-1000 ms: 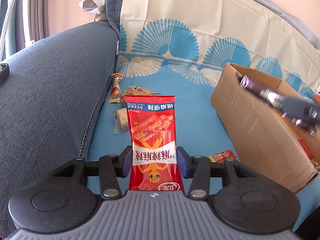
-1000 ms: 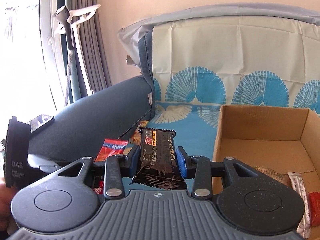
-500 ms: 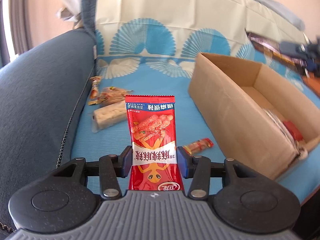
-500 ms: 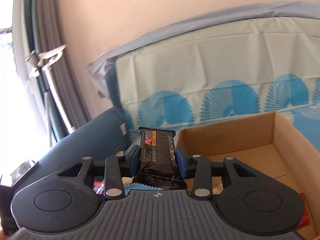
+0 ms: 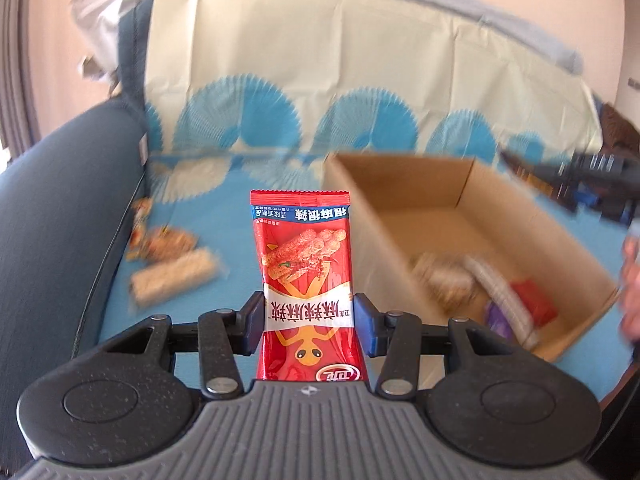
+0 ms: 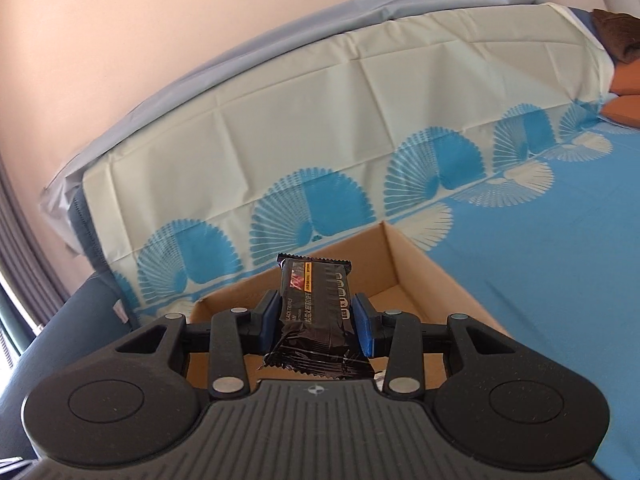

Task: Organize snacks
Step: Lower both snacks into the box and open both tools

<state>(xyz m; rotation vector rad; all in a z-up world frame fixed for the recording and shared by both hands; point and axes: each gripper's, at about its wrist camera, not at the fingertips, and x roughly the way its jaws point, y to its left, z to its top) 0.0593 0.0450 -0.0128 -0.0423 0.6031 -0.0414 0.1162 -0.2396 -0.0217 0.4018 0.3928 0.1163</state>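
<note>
My left gripper (image 5: 309,322) is shut on a red snack packet (image 5: 305,264) held upright above the blue sofa cover, left of the open cardboard box (image 5: 384,236). The box holds several snacks (image 5: 496,292). My right gripper (image 6: 315,322) is shut on a black snack bar (image 6: 316,304) and hovers over the box (image 6: 424,268). The right gripper also shows blurred at the right of the left wrist view (image 5: 576,184).
Loose snacks, a pale bar (image 5: 172,282) and wrapped pieces (image 5: 164,240), lie on the sofa seat to the left. The dark blue armrest (image 5: 60,216) bounds the left side. The patterned backrest cover (image 6: 360,152) stands behind the box.
Both grippers have swung right. The left view now faces the box opening more squarely. The right gripper has risen and moved over the box, still holding the black bar.
</note>
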